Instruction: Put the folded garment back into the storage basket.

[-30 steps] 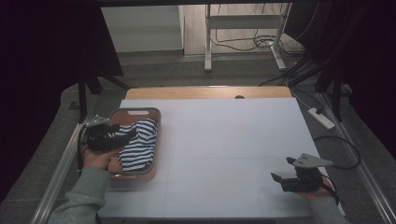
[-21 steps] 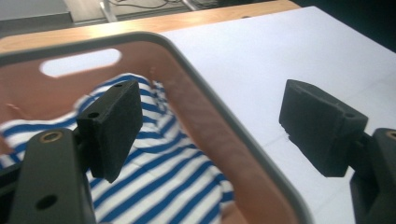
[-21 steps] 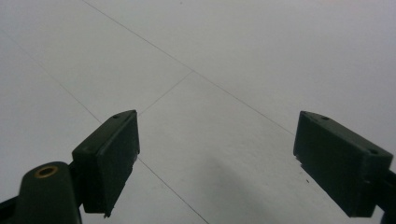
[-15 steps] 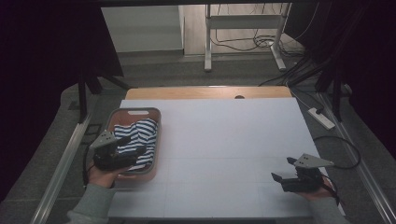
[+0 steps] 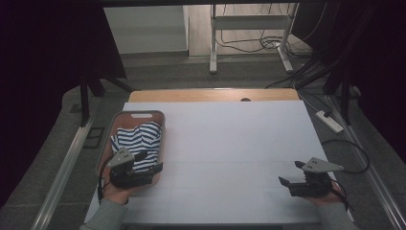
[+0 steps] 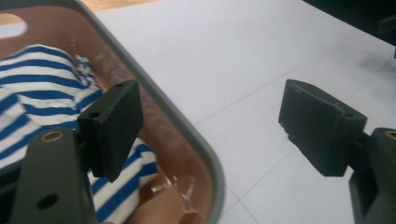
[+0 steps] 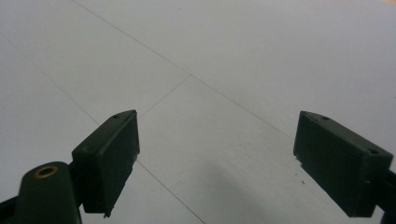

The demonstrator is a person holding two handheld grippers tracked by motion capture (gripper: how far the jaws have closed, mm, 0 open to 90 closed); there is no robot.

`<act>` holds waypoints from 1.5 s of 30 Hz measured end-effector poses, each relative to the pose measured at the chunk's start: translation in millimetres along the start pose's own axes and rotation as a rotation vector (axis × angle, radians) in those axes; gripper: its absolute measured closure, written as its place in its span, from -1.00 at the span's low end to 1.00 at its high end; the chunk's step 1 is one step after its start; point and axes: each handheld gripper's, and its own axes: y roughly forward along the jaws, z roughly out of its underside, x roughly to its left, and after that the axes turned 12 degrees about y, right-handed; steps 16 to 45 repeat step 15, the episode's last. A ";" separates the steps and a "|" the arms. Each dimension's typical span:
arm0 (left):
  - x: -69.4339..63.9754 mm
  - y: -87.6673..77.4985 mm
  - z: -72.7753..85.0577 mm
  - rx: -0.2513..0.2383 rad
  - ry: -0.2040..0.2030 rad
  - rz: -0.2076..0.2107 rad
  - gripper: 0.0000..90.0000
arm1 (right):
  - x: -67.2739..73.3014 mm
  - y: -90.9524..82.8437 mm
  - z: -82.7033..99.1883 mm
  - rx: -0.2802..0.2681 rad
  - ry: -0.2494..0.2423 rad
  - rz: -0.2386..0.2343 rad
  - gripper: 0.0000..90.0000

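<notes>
In the high view the striped garment (image 5: 139,141) was seen lying lengthwise in the brown basket (image 5: 160,125) at the table's left, directly beyond the released left hand-held gripper (image 5: 152,162), while the right hand-held gripper (image 5: 290,173), likewise gaping and empty, was held well apart.

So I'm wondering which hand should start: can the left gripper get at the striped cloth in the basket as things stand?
Probably yes. The left gripper is open at the near end of the basket, with one jaw over the striped cloth and the other outside the rim. Nothing covers the cloth.
</notes>
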 end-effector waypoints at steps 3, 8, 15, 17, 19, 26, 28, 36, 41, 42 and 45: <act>-4.1 3.2 0.9 0.004 0.013 0.006 -0.51 | -0.8 -1.8 -0.2 -0.017 0.000 0.003 -0.67; -6.4 5.0 1.4 0.001 0.019 0.007 -0.51 | -2.8 -4.3 -0.2 -0.035 0.004 0.007 -0.67; -5.7 2.4 3.0 -0.010 0.016 0.005 -0.51 | -1.4 -4.0 -0.4 -0.038 -0.011 0.005 -0.67; -5.7 2.4 3.0 -0.010 0.016 0.005 -0.51 | -1.4 -4.0 -0.4 -0.038 -0.011 0.005 -0.67; -5.7 2.4 3.0 -0.010 0.016 0.005 -0.51 | -1.4 -4.0 -0.4 -0.038 -0.011 0.005 -0.67; -5.7 2.4 3.0 -0.010 0.016 0.005 -0.51 | -1.4 -4.0 -0.4 -0.038 -0.011 0.005 -0.67; -5.7 2.4 3.0 -0.010 0.016 0.005 -0.51 | -1.4 -4.0 -0.4 -0.038 -0.011 0.005 -0.67; -5.7 2.4 3.0 -0.010 0.016 0.005 -0.51 | -1.4 -4.0 -0.4 -0.038 -0.011 0.005 -0.67; -5.7 2.4 3.0 -0.010 0.016 0.005 -0.51 | -1.4 -4.0 -0.4 -0.038 -0.011 0.005 -0.67; -5.7 2.4 3.0 -0.010 0.016 0.005 -0.51 | -1.4 -4.0 -0.4 -0.038 -0.011 0.005 -0.67; -5.7 2.4 3.0 -0.010 0.016 0.005 -0.51 | -1.4 -4.0 -0.4 -0.038 -0.011 0.005 -0.67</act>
